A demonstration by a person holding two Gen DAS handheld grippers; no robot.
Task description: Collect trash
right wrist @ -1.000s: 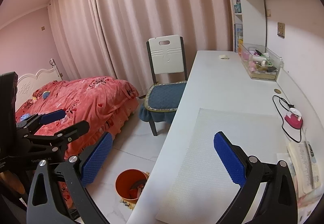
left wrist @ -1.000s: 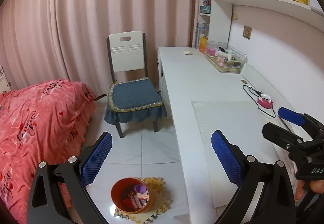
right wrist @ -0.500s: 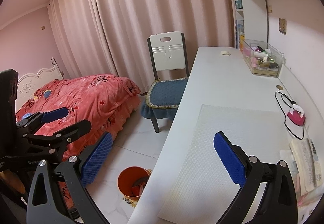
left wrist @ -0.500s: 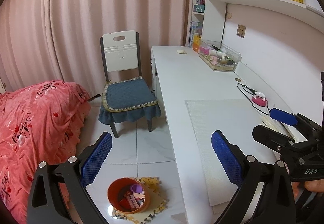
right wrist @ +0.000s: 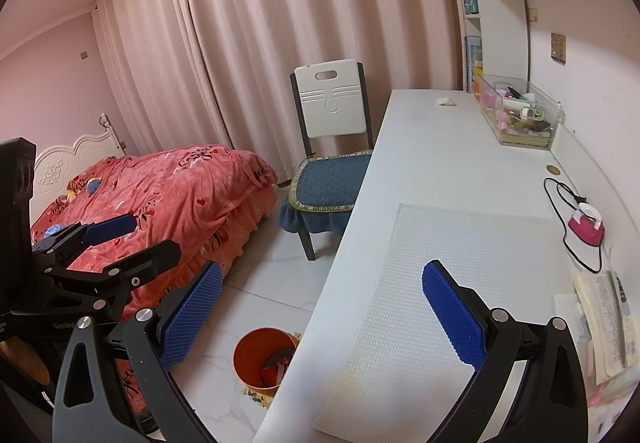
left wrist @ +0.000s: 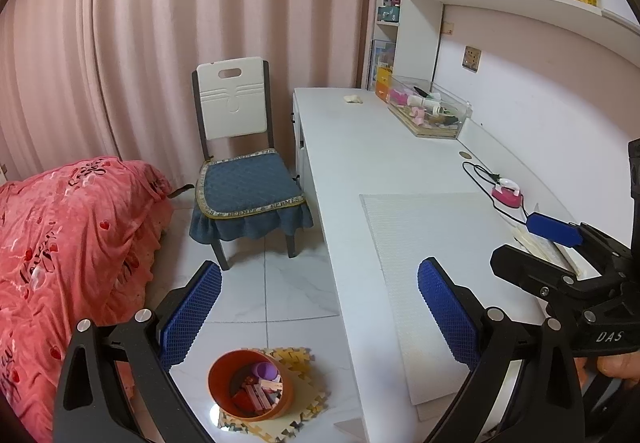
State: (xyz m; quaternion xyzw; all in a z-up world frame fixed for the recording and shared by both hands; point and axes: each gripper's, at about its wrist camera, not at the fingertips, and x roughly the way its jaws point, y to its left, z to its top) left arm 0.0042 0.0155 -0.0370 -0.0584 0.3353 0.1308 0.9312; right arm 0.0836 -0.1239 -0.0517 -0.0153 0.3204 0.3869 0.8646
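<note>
Over the last second both views slide along the desk [left wrist: 360,171] toward its far end: the chair [left wrist: 240,163] and the clear organiser box [left wrist: 428,111] at the desk's back edge sit larger and nearer the middle of the left wrist view, while the orange bin [left wrist: 250,383] on the floor drifts toward the bottom. That shift reads as an approach, not a grasp.

The left gripper [left wrist: 316,319] has its jaws spread wide with nothing between them, hanging over the floor beside the desk's front edge. The right gripper [right wrist: 320,319] is likewise wide apart and holding nothing, above the woven mat [right wrist: 452,295] at the near end of the desk.

The likeliest piece of trash is the small crumpled scrap [left wrist: 353,99] lying near the desk's far end, just beside the organiser box and well apart from both grippers. The bin already holds several items, so I judge collection to be partly done, with this scrap as 1 remaining target. A pink gadget [left wrist: 506,197] with a black cord sits by the back edge; it looks like a belonging, not trash.
</note>
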